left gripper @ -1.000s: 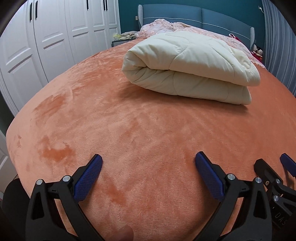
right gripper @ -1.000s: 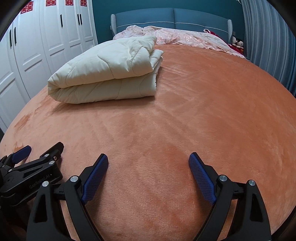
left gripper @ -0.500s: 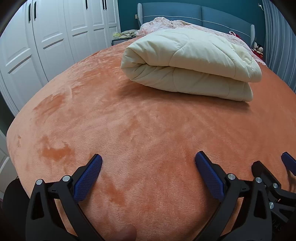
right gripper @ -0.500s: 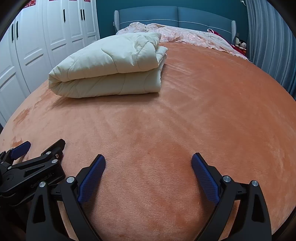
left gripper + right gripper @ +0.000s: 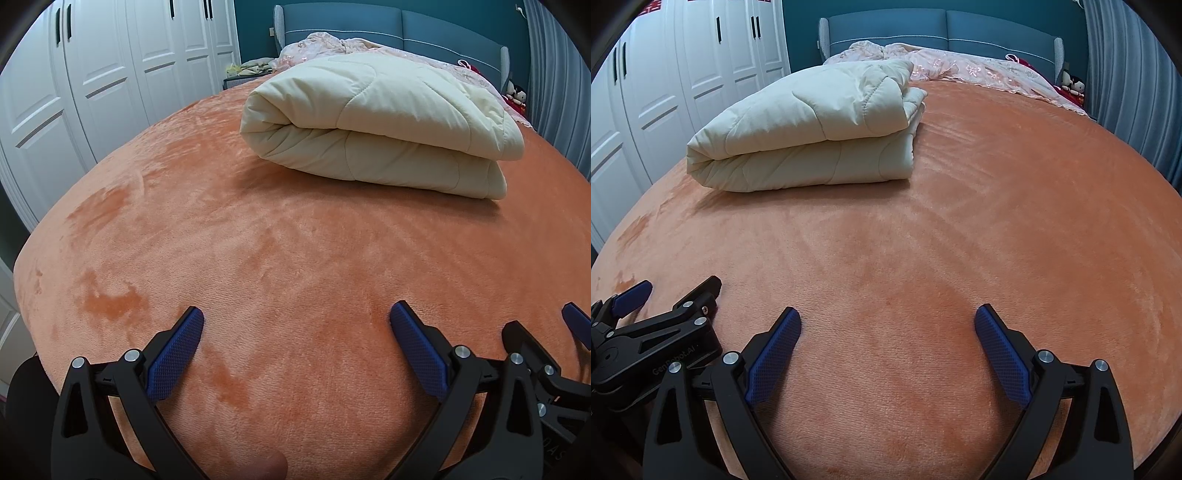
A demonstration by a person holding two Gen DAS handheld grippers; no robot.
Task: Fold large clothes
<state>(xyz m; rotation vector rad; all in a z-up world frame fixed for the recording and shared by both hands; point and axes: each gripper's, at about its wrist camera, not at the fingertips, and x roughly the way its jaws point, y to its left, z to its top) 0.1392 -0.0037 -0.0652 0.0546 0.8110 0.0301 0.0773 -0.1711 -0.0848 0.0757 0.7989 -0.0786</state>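
Quilt (image 5: 380, 133) well beyond both fingers (image 5: 175, 356)

Lettering "GenRobot.AI", pale on black, on the body of the left tongs (image 5: 661, 317), lower left of the right wrist view. Letters "DAS", partly cut off, on the right tongs (image 5: 550, 332), lower right corner of the left wrist view.
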